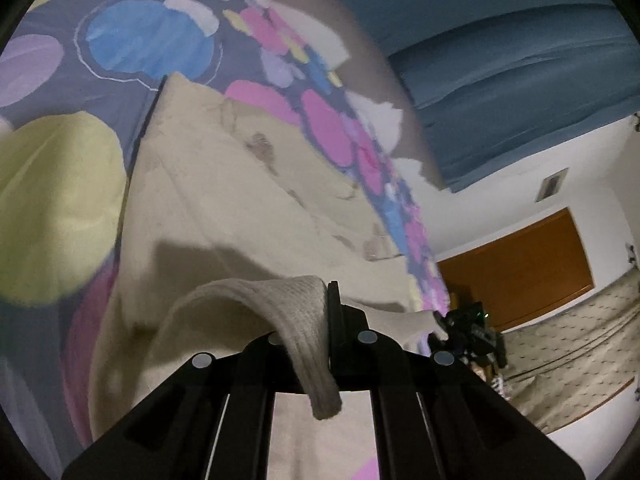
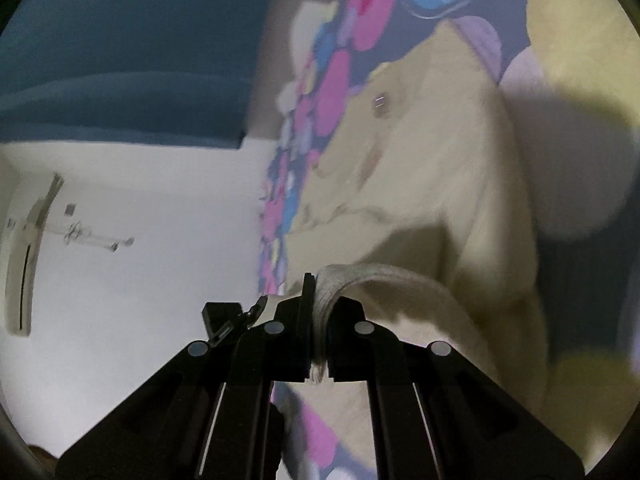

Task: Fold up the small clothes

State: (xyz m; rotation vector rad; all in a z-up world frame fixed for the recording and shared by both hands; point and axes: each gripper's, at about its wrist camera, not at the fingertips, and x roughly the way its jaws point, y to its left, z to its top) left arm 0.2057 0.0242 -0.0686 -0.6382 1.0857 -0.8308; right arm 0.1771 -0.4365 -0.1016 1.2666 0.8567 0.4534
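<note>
A small cream garment (image 1: 224,208) with faint brown prints lies spread on a colourful dotted bedsheet (image 1: 148,40). My left gripper (image 1: 320,320) is shut on its ribbed hem (image 1: 280,304), which folds over the fingers and hangs down between them. The right gripper shows small at the right of the left wrist view (image 1: 460,332). In the right wrist view my right gripper (image 2: 320,312) is shut on another part of the ribbed hem (image 2: 340,280), lifted off the sheet. The rest of the garment (image 2: 420,160) stretches away ahead.
The bedsheet (image 2: 340,80) has pink, blue, yellow and lilac circles. Blue curtains (image 1: 500,60) and a white wall (image 2: 140,220) lie beyond the bed edge. A brown door (image 1: 520,268) and a patterned beige cloth (image 1: 580,352) show at the right. A wall unit (image 2: 24,260) is at the left.
</note>
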